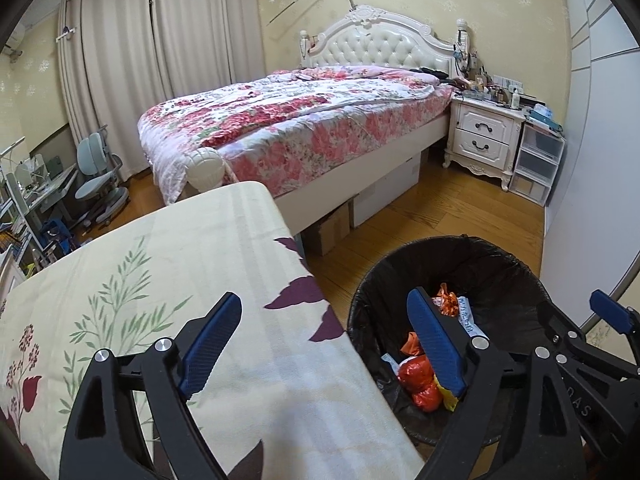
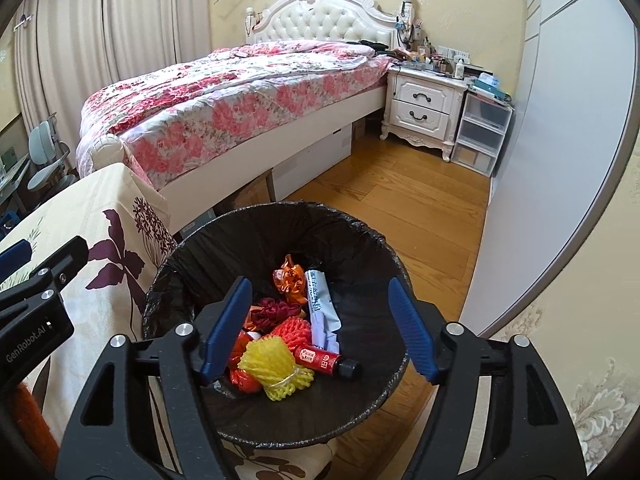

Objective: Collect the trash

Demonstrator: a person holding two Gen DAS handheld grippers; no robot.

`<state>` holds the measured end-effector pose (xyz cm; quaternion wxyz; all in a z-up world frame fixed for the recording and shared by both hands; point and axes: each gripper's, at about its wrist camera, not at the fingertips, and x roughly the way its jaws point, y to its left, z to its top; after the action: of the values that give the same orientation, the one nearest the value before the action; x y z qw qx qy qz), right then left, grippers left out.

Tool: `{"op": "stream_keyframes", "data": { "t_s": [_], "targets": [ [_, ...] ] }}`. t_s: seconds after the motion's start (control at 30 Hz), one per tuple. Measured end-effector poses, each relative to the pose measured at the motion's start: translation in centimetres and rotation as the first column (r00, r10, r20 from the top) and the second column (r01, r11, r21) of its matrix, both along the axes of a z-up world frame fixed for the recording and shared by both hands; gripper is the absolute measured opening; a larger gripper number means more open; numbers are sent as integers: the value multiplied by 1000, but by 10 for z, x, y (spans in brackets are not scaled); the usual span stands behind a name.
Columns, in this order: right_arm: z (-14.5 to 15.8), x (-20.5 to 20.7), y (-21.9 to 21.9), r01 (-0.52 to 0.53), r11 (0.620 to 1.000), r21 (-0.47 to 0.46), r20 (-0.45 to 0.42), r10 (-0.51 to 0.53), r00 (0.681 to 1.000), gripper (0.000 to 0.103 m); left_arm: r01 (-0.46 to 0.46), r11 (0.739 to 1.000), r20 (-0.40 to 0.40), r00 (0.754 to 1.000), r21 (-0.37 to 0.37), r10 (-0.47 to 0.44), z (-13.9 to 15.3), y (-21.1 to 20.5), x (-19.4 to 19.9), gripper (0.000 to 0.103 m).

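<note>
bedroom with wood floor [image 2: 400, 200] and a flowered bed [image 2: 224, 92]; beside the cloth-covered table [image 1: 160, 280] stands the black-lined bin [image 2: 360, 240]. trash lies inside it: a yellow foam net [image 2: 276, 364], a red tube [image 2: 324, 360], an orange wrapper [image 2: 290, 280]. right gripper [image 2: 320, 332] hangs over the bin, fingers wide and empty; left gripper [image 1: 332, 344], also wide and empty, is at the table edge. to do well, i would check the table for leftovers before finishing. near table part is hidden behind grippers.
</note>
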<state>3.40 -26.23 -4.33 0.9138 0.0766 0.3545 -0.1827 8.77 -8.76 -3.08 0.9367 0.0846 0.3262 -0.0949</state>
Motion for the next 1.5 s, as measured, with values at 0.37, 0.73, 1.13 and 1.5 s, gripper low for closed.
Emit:
{"op": "stream_keyframes", "data": {
  "t_s": [0.37, 0.73, 1.13, 1.5],
  "targets": [
    [17, -27, 26, -23, 999, -39, 34, 24, 999, 86, -38, 999, 18, 999, -30, 39, 12, 31, -30, 86],
    [35, -66, 64, -86, 994, -72, 65, 91, 994, 86, -78, 996, 39, 996, -51, 80, 23, 66, -68, 86],
    [54, -109, 85, -104, 991, -80, 116, 112, 987, 87, -104, 992, 85, 990, -66, 110, 36, 90, -114, 87],
    [61, -131, 92, -113, 989, -92, 139, 125, 982, 87, -117, 989, 105, 986, -87, 126, 43, 102, -138, 87]
  ]
}}
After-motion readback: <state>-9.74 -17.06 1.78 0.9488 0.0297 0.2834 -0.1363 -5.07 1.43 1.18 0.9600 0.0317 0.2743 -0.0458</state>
